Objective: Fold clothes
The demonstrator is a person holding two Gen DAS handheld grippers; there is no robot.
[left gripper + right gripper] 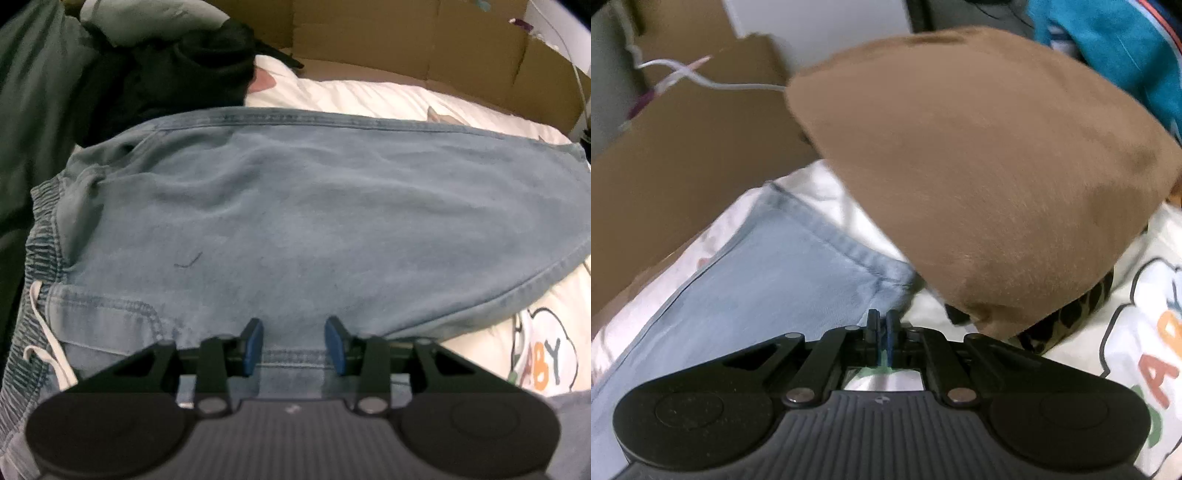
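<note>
Item: I saw denim shorts [295,221] spread flat on the white printed bedsheet [369,96].
Left gripper [293,345]: fingers apart, astride a seam, not pinching.
Right gripper [882,332]: fingers closed at the hem corner; grip on cloth unclear.
Progress: I judged folding barely begun.
Right view only: brown garment [979,166], far right.

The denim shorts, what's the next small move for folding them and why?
Probably close the left gripper on the near seam of the denim shorts: its jaws stand open over that edge, while the right gripper looks shut at the hem corner, so both ends could then lift together.
</note>
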